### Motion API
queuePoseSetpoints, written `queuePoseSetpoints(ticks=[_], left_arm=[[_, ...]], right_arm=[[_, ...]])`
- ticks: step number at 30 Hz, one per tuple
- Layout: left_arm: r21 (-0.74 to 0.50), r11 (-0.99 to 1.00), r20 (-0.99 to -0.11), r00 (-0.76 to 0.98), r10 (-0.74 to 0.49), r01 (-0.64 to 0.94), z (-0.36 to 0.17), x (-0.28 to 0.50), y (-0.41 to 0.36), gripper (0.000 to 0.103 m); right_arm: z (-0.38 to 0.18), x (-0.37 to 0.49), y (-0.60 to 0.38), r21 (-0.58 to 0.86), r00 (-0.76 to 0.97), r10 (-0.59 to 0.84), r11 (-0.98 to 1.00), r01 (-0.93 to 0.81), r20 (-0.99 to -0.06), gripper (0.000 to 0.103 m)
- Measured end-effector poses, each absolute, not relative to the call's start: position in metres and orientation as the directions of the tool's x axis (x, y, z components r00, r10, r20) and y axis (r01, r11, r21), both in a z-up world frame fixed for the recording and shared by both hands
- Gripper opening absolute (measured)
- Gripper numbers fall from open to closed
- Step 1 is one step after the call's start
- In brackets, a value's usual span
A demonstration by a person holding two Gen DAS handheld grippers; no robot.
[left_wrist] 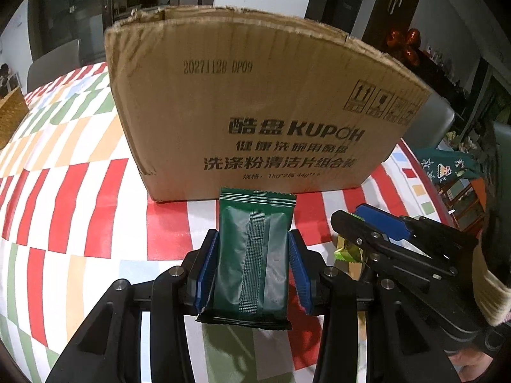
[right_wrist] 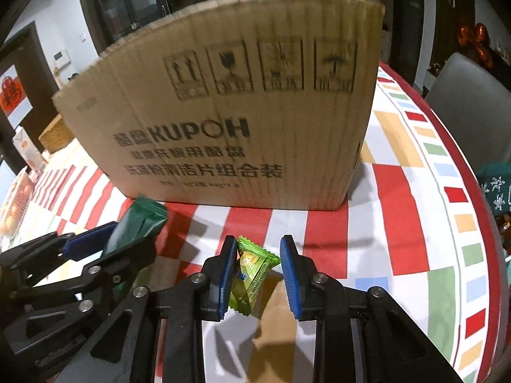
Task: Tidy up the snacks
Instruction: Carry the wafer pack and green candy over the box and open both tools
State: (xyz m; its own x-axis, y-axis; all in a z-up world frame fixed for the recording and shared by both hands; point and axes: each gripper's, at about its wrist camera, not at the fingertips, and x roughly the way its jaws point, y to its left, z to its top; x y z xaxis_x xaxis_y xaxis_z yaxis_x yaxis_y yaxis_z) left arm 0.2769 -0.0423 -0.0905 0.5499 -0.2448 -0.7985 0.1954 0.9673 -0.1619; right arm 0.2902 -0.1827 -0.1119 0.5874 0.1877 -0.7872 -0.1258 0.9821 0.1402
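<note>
A dark green snack packet (left_wrist: 255, 255) stands lengthwise between the blue pads of my left gripper (left_wrist: 254, 234), which is shut on it just above the checked tablecloth (left_wrist: 80, 191). In the right wrist view my right gripper (right_wrist: 258, 241) is shut on a small light green wrapped candy (right_wrist: 252, 271); the wrapper's corners touch both pads and its shadow falls on the cloth below. Both grippers are side by side in front of a tall cardboard box (left_wrist: 255, 102) whose printed side faces me. The box's inside is hidden.
The cardboard box (right_wrist: 239, 111) rises close ahead, blocking the far side. A wicker basket (left_wrist: 11, 121) sits at the far left. The table's red-bordered edge (right_wrist: 479, 210) curves on the right, with a grey chair (right_wrist: 469, 105) beyond it. A knit sleeve (left_wrist: 491, 287) shows behind the right gripper.
</note>
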Motion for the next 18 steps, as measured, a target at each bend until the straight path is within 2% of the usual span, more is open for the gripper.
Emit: queuePoseSetpoints(ticks=[11, 18], left_arm=[[-0.147, 0.969, -0.745, 0.622, -0.242, 0.200, -0.050, 0.255, -0.037, 0.043], [-0.129, 0.968, -0.677, 0.694, -0.245, 0.216, -0.007, 0.240, -0.030, 0.043]], right_arm=[[-0.063, 0.257, -0.187, 0.138, 0.661, 0.203, 0.979, -0.150, -0.722, 0.029], [-0.027, 0.248, -0.197, 0.142, 0.720, 0.215, 0.977, -0.161, -0.660, 0.029]])
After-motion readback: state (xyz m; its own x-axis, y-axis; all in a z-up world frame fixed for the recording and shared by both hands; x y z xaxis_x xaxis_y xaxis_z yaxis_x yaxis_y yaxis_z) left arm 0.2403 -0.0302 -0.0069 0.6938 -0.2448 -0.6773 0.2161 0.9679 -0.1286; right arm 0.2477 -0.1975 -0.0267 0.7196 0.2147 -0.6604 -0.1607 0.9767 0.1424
